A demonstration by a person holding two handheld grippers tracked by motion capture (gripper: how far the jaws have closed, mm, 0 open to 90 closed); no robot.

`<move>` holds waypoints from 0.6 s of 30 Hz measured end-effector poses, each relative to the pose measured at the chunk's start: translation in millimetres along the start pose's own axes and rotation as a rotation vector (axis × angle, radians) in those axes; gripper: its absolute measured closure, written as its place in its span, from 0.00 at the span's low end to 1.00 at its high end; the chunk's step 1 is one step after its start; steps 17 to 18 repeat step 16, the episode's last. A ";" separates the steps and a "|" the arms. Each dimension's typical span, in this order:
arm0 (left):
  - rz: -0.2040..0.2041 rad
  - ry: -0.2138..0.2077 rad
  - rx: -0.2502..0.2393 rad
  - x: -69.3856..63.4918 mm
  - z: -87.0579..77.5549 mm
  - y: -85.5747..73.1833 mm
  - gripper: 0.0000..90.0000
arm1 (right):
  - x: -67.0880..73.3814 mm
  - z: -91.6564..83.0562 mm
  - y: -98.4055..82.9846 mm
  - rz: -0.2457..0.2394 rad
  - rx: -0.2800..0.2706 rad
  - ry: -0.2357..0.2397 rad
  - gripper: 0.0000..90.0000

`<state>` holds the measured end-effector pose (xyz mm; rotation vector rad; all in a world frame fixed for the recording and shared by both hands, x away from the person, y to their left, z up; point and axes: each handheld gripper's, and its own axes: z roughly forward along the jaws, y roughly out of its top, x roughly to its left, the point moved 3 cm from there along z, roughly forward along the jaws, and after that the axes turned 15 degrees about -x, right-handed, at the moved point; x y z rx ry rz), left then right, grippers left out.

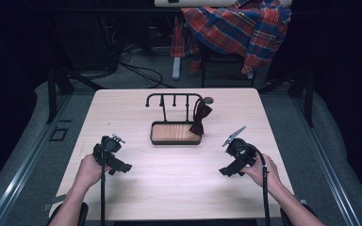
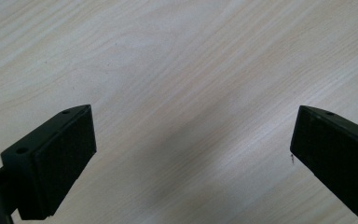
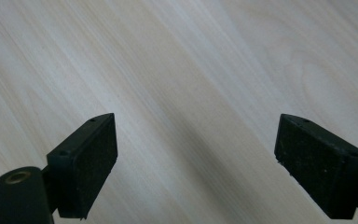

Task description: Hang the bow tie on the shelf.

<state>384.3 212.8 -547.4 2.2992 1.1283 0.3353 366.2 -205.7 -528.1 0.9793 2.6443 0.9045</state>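
The left gripper [image 1: 122, 167] rests low over the near left part of the wooden table [image 1: 122, 108], held in the person's left hand [image 1: 90, 170]. The left gripper view looks straight down at pale wood grain, the two black jaws stand wide apart, and nothing lies between them: it is released.

Toward the middle and back of the table stands a black metal hook stand [image 1: 173, 97] on an oval wooden tray base [image 1: 175, 133]. A dark red bow tie [image 1: 200, 117] hangs from the stand's right end, its lower wing drooping to the tray's right rim. It looks light, soft and floppy, so it will likely fold and swing when touched, and a pinch on a wing would probably crumple the cloth. The knot at its centre, the firmest part, seems the best place to take hold. The stand itself looks light enough to slide or tip if the tie snags on its hook.

To the right, the right gripper [image 1: 224, 171] sits in the person's right hand [image 1: 263, 173], well apart from the stand. Its jaws also gape wide over bare wood, holding nothing.

The tabletop is smooth, light-grained laminate. Around it lies a grey floor with metal rails on either side, cables behind, and a red plaid shirt [image 1: 238, 26] draped over a chair at the back in a dark room.
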 end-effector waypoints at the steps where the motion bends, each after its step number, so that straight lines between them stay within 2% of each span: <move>1: -0.002 0.001 -0.002 -0.8 0.5 -0.1 0.00 | 1.1 2.0 -1.4 -0.005 0.010 0.003 0.14; 3: 0.005 -0.001 0.006 -1.2 0.8 -0.2 0.00 | 2.8 6.1 -3.4 -0.025 0.038 0.016 0.14; 4: 0.007 -0.001 0.005 -1.3 1.1 0.0 0.00 | 3.5 10.7 -4.9 -0.042 0.072 0.001 0.14; 10: 0.011 -0.001 0.014 -3.2 3.1 0.3 0.00 | 0.6 17.7 -6.6 -0.062 0.126 -0.004 0.13; 11: 0.012 -0.003 0.015 -3.6 3.4 0.4 0.00 | 0.5 19.8 -7.9 -0.045 0.111 0.001 0.13; 12: 0.013 0.000 0.013 -4.1 3.6 0.3 0.00 | -1.5 19.2 -7.8 -0.061 0.135 -0.003 0.13; 15: 0.013 0.001 0.013 -3.8 3.3 0.2 0.00 | -5.0 20.4 -10.0 -0.040 0.129 -0.013 0.14; 18: 0.013 0.003 0.014 -3.4 2.9 0.0 0.00 | -6.8 19.5 -9.8 -0.043 0.132 -0.013 0.14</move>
